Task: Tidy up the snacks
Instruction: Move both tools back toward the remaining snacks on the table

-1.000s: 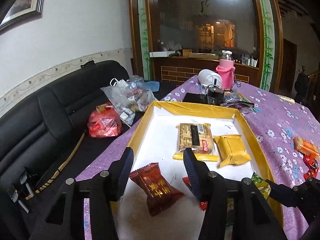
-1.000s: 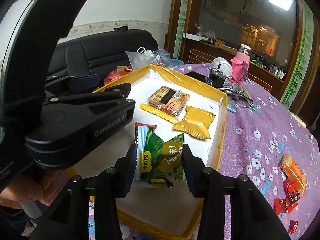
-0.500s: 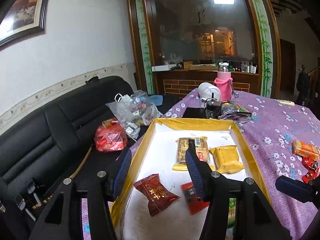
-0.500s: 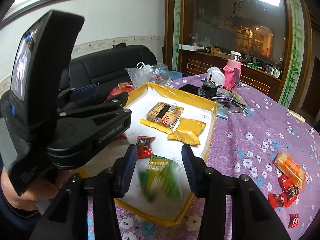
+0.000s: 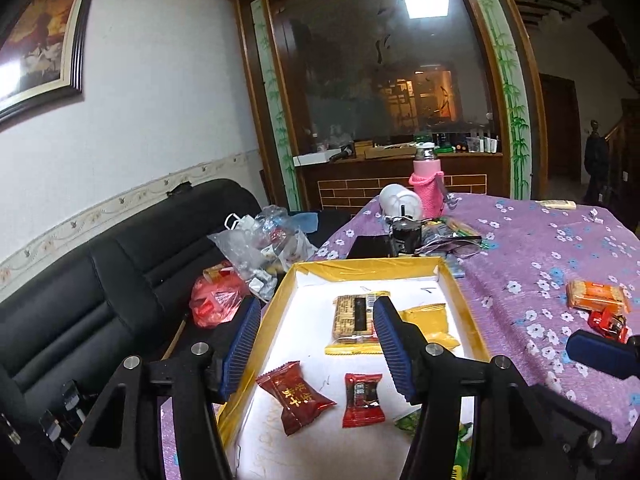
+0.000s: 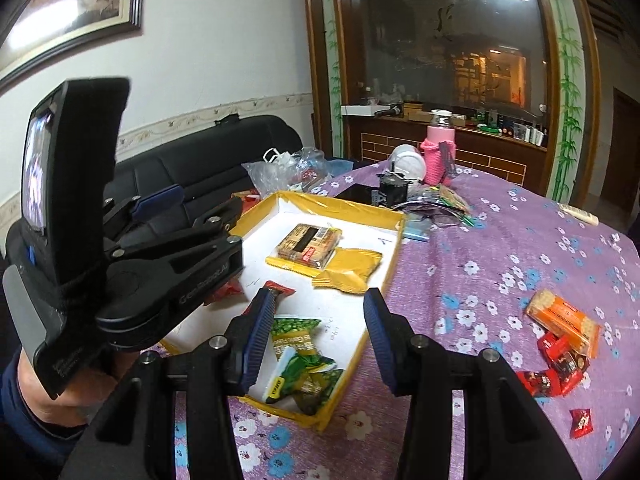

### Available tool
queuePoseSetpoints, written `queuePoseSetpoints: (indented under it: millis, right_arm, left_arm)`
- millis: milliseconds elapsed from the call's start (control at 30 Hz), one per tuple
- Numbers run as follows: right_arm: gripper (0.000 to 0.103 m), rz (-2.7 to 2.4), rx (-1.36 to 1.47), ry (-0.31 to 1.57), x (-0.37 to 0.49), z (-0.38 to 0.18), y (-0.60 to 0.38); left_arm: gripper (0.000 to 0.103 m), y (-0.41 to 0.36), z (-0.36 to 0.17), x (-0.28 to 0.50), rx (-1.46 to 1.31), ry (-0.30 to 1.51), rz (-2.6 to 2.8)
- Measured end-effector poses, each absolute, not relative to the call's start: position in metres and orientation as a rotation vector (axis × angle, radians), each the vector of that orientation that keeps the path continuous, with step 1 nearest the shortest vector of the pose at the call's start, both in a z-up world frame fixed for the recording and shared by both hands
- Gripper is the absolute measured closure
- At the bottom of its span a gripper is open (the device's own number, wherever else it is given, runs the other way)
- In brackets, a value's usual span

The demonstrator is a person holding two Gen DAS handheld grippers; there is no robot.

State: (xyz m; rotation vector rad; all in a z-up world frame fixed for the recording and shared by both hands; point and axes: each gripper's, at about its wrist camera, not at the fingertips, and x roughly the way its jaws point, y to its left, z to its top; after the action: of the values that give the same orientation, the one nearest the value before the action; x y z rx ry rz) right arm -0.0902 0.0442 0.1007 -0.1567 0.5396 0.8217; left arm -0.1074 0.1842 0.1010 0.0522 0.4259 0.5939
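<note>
Above the box (image 6: 394, 240), hovering with both claws wide and empty, right gripper (image 6: 318, 340) having just dropped the green pack (image 6: 298, 354) inside, leaving snacks (image 6: 562, 342) right of it.

A home living and dining room. Black leather sofa (image 5: 120, 280) along the left wall, beneath a framed painting (image 5: 40, 40) and a patterned wallpaper border (image 5: 120, 204). Near right, a table under a purple floral tablecloth (image 6: 500, 248), strewn with snack packets, a pink-sleeved bottle (image 5: 427, 184) at its far end. Far side, a dark wood-framed glass partition (image 5: 392, 60) with painted bamboo trim and a brick-patterned counter (image 5: 380, 188). Plastic bags (image 5: 260, 240) dumped on the sofa.
</note>
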Motion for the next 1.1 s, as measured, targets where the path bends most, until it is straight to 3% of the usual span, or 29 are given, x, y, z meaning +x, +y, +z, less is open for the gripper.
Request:
queuePoseSetpoints:
  millis: [1100]
  right_arm:
    - [0.058, 0.640, 0.170, 0.562, -0.029, 0.105, -0.116]
  left_arm:
    - [0.035, 0.069, 0.110, -0.078, 0.328, 0.382, 0.489]
